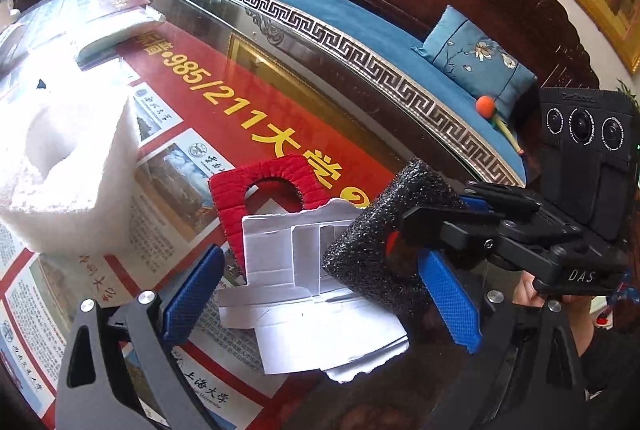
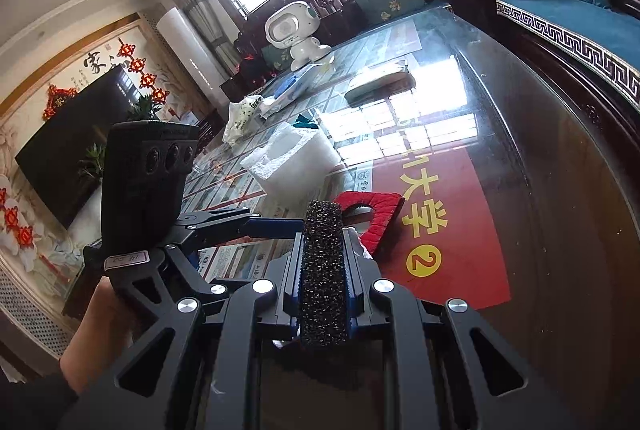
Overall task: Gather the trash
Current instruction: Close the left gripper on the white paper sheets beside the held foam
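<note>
Glass covers the desk (image 1: 280, 78), with a red poster showing beneath it and a blue-cushioned wooden bench (image 1: 360, 18) along its far right side. A white foam block (image 1: 68, 166) stands on the left of the desk, and a flat red felt piece (image 1: 264, 190) with a round hole lies near the middle. Just nearer than the felt, and overlapping its near edge, sits a torn white cardboard insert (image 1: 312, 294). The left gripper (image 1: 320, 302) has its jaws spread wide, empty, with the cardboard lying between the blue pads and slightly ahead of them, so that hand looks best placed to take it. The right gripper (image 2: 323, 270) is clamped narrow on a black foam strip (image 2: 323, 262), whose long axis runs along the fingers, pointing away toward the felt; in the left wrist view that strip hangs at the cardboard's right edge, whether touching cannot be told.
</note>
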A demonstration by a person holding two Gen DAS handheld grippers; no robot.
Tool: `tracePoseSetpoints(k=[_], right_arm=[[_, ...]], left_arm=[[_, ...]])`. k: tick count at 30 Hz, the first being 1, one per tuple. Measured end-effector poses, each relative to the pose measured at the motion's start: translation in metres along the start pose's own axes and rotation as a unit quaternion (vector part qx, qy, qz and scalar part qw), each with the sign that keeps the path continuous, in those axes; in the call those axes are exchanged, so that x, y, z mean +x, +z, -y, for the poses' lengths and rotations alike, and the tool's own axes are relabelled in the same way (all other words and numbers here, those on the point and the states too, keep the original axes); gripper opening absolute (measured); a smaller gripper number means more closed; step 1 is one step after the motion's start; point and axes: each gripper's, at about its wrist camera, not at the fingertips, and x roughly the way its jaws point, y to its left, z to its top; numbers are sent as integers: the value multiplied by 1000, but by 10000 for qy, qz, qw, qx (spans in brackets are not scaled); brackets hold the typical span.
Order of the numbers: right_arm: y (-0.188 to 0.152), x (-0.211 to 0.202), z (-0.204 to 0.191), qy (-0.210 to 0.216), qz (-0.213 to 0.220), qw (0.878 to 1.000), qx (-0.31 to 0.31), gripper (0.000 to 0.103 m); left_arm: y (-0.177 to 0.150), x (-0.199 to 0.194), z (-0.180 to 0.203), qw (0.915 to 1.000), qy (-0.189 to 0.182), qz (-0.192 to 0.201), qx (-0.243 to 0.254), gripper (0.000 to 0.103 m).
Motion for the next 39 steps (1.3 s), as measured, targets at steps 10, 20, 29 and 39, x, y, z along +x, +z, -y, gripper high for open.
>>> tracePoseSetpoints(k=[10,20,29,39], right_arm=[[-1,-1,-1,20,-25,10000,9,16],[-3,-1,-7,-80,-9,9999,-72,16],[0,-21,-15,-242,213,9992,-238,16],[-3,-21,-19,-378,127,9985,-372,16]], left_arm=[[-7,3,5,9990,-426,21,93,74],[-20,-3,10,9995,-280,130,87,42],[-19,-14,12,9990,-270,363,46,42],[-18,-14,24,9991,-63,280,300,41]])
